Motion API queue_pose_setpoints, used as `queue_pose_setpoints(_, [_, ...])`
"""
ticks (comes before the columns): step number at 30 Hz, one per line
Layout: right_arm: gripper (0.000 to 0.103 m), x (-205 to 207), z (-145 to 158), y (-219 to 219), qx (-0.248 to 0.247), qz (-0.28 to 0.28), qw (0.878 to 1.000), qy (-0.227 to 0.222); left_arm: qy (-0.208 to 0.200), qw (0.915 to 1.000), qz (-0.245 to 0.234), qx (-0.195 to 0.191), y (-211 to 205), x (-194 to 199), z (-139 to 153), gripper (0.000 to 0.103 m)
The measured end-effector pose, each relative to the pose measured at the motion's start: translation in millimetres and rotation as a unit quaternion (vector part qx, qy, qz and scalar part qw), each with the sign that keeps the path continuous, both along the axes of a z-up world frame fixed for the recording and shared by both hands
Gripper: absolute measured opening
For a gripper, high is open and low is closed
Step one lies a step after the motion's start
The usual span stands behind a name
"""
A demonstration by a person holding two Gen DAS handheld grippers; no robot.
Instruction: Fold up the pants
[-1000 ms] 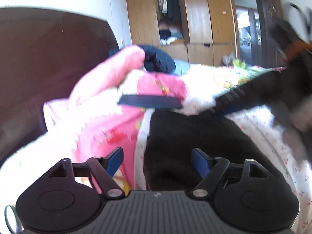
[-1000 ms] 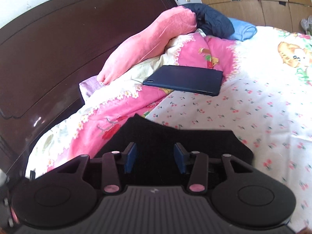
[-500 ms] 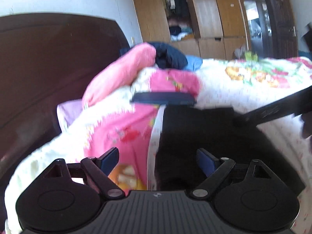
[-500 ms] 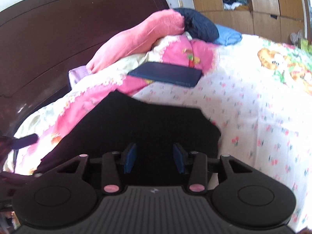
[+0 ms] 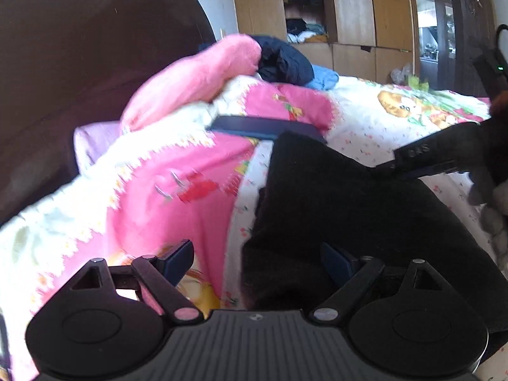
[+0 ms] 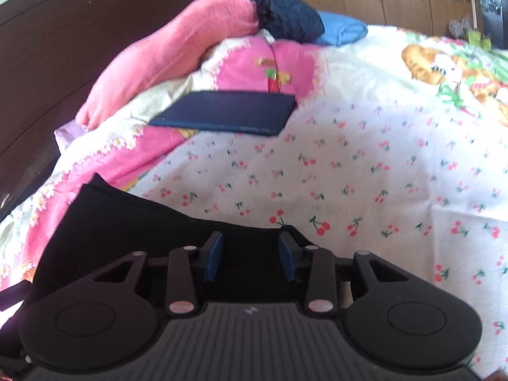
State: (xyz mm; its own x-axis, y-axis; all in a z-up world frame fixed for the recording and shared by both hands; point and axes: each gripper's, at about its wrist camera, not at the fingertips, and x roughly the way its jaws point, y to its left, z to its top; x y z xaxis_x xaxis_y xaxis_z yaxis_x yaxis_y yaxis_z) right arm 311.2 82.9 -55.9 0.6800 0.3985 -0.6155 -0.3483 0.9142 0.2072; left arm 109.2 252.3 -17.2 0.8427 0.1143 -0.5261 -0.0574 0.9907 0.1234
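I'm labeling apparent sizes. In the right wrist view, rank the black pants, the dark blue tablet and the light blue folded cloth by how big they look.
1. black pants, though partly hidden and nearest the camera
2. dark blue tablet
3. light blue folded cloth, farthest away

Navy tablet (image 6: 223, 116) on cherry-print bedsheet (image 6: 365, 158).

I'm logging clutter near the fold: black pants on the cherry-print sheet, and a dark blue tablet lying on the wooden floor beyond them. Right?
Not quite. The dark blue tablet lies on the bed, on the pink quilt, not on the floor; the right wrist view shows it. The black pants do lie on the cherry-print sheet.
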Motion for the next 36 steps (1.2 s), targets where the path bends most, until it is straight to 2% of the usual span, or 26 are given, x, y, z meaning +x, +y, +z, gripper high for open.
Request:
queue_pose_setpoints(3, [0.042,-29.1,12.4,-17.0,0.040,0.000,0.999,0.000,-0.013,0.9998,-0.005,0.014,-0.8,-13.2,9.8,0.100])
queue_pose_setpoints(5, [0.043,-47.7,9.7,-28.4,0.057,0.004,0.998,0.021,0.003,0.9998,-0.016,0.007,0.1,-15.8,5.6,0.100])
queue_pose_setpoints(8, [0.049,-57.3,-8.8,-35.1,0.047,-0.001,0.996,0.072,0.027,0.9989,-0.025,0.029,-4.7,-12.8,-8.1,0.100])
queue_pose_setpoints(9, [0.049,-61.0,-7.8,-39.6,0.052,-0.006,0.996,0.071,0.028,0.9990,-0.029,0.018,-3.7,-13.8,-3.1,0.100])
queue_pose_setpoints(12, [0.052,-68.4,-1.1,-61.1,0.117,-0.010,0.988,0.097,0.005,0.9983,-0.057,-0.012,2.2,-22.6,21.6,0.100])
queue_pose_setpoints(14, [0.058,-69.5,-3.2,-69.7,0.143,-0.002,0.983,0.115,0.017,0.9963,-0.081,-0.024,5.9,-18.2,28.1,0.102])
queue_pose_setpoints(17, [0.061,-65.2,-17.8,-67.6,0.148,0.002,0.979,0.143,0.056,0.9945,-0.085,-0.028,8.4,3.2,11.9,0.102])
queue_pose_setpoints(20, [0.067,-63.2,-31.7,-62.5,0.152,0.002,0.977,0.152,0.088,0.9875,-0.095,-0.090,14.2,20.3,-6.5,0.102])
queue_pose_setpoints(22, [0.067,-64.4,-31.5,-64.5,0.157,0.013,0.976,0.150,0.102,0.9816,-0.109,-0.119,18.5,28.3,-13.0,0.103])
queue_pose_setpoints(27, [0.067,-57.2,-38.7,-73.5,0.181,0.046,0.968,0.170,0.117,0.9750,-0.143,-0.123,23.8,33.0,-15.8,0.103])
queue_pose_setpoints(30, [0.072,-48.8,-46.6,-59.1,0.198,0.035,0.964,0.175,0.127,0.9704,-0.157,-0.132,23.8,49.4,-23.3,0.103])
queue_pose_setpoints(33, [0.068,-53.1,-43.3,-42.1,0.170,0.023,0.972,0.159,0.120,0.9710,-0.156,-0.136,17.3,45.7,-20.4,0.103])
queue_pose_setpoints(34, [0.060,-56.1,-38.7,-41.7,0.167,0.024,0.973,0.155,0.114,0.9703,-0.158,-0.144,15.9,40.4,-17.7,0.094])
queue_pose_setpoints(35, [0.050,-58.1,-34.1,-44.6,0.174,0.023,0.972,0.157,0.107,0.9710,-0.153,-0.149,15.8,35.5,-13.6,0.090])
queue_pose_setpoints(36, [0.044,-59.6,-29.4,-50.2,0.191,0.023,0.968,0.159,0.099,0.9717,-0.149,-0.154,16.2,32.1,-9.1,0.082])
